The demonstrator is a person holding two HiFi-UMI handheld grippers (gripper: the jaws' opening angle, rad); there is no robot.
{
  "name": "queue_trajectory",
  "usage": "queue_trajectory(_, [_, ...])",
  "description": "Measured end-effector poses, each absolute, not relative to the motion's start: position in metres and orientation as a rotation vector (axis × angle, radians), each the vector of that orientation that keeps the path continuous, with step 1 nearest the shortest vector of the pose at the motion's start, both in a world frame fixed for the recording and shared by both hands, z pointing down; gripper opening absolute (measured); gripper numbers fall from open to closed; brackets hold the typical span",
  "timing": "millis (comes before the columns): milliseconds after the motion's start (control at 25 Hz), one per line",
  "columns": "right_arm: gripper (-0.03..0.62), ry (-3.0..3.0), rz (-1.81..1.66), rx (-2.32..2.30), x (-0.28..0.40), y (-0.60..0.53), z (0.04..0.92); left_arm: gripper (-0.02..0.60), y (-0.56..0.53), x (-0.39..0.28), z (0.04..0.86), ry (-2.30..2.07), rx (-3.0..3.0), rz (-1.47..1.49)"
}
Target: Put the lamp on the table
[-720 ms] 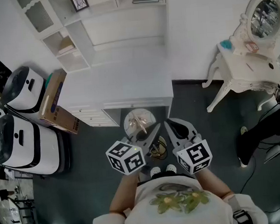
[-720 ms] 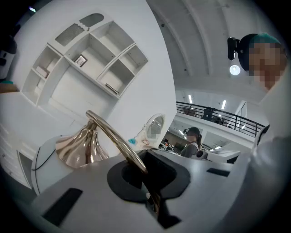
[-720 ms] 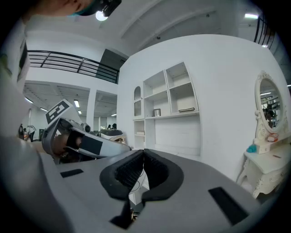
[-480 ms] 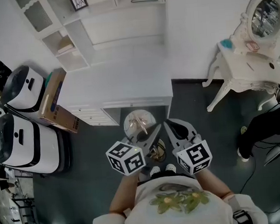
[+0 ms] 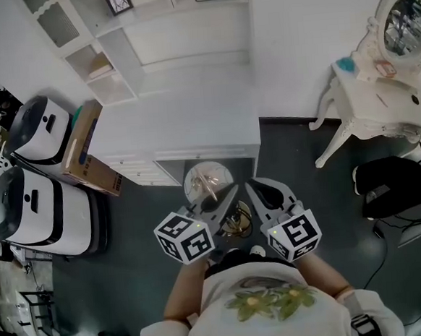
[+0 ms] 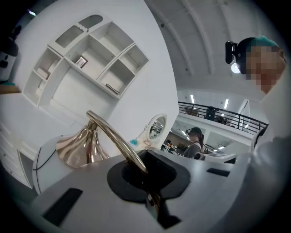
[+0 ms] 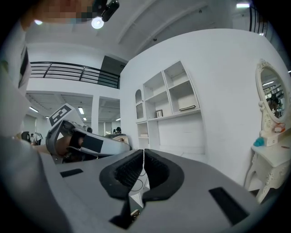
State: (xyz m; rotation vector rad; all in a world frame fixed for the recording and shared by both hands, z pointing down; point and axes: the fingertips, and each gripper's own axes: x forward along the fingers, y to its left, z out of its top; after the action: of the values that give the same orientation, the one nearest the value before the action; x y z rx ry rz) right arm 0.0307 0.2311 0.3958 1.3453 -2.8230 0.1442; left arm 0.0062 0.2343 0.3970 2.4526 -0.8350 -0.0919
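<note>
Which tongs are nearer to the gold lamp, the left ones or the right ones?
Left. The left tongs grip the lamp by its curved gold stem; the right tongs sit shut beside it.

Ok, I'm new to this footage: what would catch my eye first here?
The shiny gold lamp stands out, its curved arm clamped in the left gripper, in front of the white desk. Then the ornate white vanity with its oval mirror at the head view's right.
</note>
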Motion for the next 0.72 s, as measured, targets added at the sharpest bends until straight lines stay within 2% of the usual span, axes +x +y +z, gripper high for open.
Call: queue_trajectory(720, [0.032,-2.821,0.163,1.338,0.039,0.179,0.4,0.026,0.184,0.015,0.403,-0.825,2.427,-0.09])
